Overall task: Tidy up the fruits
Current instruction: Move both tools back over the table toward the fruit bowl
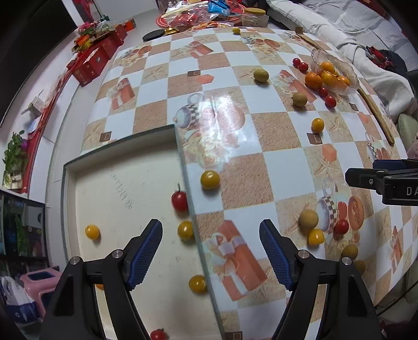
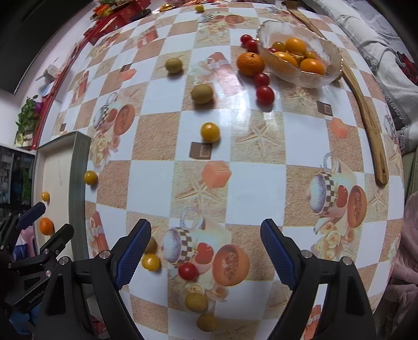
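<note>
Small fruits lie scattered on a checkered tablecloth [image 2: 256,180]. A glass bowl [image 2: 300,75] at the far right holds oranges and yellow tomatoes; it also shows in the left wrist view [image 1: 347,70]. An orange [image 2: 250,63] and red cherry tomatoes [image 2: 265,94] sit beside it. A white tray [image 1: 117,198] at the table's left edge holds yellow tomatoes [image 1: 92,232] and a red tomato [image 1: 179,200]. My left gripper [image 1: 210,253] is open and empty over the tray's right rim. My right gripper [image 2: 205,255] is open and empty above a red tomato [image 2: 187,270] and a yellow tomato [image 2: 150,262].
A long wooden stick [image 2: 365,112] lies along the table's right edge. Brownish-green longans [image 2: 201,93] and a yellow tomato [image 2: 209,132] sit mid-table. Red boxes [image 1: 91,62] and clutter lie on the floor at left. A sofa with blankets [image 1: 352,23] is beyond the table.
</note>
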A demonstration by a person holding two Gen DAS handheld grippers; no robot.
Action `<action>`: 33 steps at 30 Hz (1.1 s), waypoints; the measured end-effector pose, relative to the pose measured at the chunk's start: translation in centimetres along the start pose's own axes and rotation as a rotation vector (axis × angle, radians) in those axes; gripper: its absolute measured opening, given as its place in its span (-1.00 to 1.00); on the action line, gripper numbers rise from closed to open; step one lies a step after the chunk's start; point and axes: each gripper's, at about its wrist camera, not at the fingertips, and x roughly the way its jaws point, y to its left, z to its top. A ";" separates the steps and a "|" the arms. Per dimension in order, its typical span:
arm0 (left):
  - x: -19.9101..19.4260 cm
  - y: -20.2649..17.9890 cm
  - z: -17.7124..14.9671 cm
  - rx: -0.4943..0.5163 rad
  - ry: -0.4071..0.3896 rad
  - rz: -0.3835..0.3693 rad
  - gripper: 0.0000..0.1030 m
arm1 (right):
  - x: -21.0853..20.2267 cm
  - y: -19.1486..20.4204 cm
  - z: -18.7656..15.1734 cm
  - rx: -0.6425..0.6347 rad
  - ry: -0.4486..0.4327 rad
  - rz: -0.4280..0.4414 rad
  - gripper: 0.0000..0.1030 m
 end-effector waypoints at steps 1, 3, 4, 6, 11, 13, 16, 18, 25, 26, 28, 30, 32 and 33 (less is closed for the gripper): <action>0.2 -0.4 0.5 0.005 0.001 -0.003 0.51 | 0.0 -0.2 0.2 0.002 -0.001 -0.001 0.71; 0.3 -0.8 1.2 0.012 -0.003 -0.013 0.51 | 0.1 -0.7 0.6 0.010 -0.005 -0.003 0.71; 0.3 -1.2 1.8 0.019 -0.009 -0.017 0.51 | 0.1 -1.0 0.8 0.015 -0.008 -0.004 0.71; 0.3 -1.5 2.6 0.027 -0.018 -0.020 0.51 | 0.1 -1.5 1.3 0.025 -0.016 -0.008 0.71; 1.1 -1.7 5.8 0.026 -0.029 -0.012 0.51 | 0.5 -2.1 2.6 0.015 -0.032 -0.012 0.71; 1.6 -1.6 7.5 0.018 -0.036 -0.016 0.51 | 0.7 -2.1 3.0 0.006 -0.039 -0.013 0.70; 2.6 -1.7 10.5 -0.001 -0.046 -0.025 0.51 | 1.1 -2.0 3.7 -0.005 -0.053 -0.012 0.62; 3.4 -1.9 12.1 -0.013 -0.049 -0.035 0.51 | 1.5 -1.9 4.2 -0.002 -0.046 -0.006 0.60; 6.0 -4.0 17.6 -0.009 -0.076 -0.063 0.51 | 2.6 -1.1 5.1 -0.053 -0.059 -0.007 0.60; 6.3 -4.3 18.1 -0.008 -0.080 -0.065 0.51 | 2.8 -1.0 5.2 -0.060 -0.063 -0.008 0.60; 7.1 -5.0 19.3 -0.008 -0.082 -0.069 0.51 | 3.0 -1.0 5.2 -0.063 -0.070 -0.012 0.60; 8.3 -5.6 20.3 -0.008 -0.076 -0.064 0.51 | 3.2 -1.1 5.3 -0.063 -0.075 -0.013 0.59; 9.0 -6.1 20.9 -0.008 -0.075 -0.060 0.51 | 3.5 -1.0 5.4 -0.066 -0.081 -0.016 0.54; 9.4 -6.3 21.1 -0.006 -0.074 -0.060 0.51 | 3.6 -1.0 5.4 -0.071 -0.086 -0.020 0.53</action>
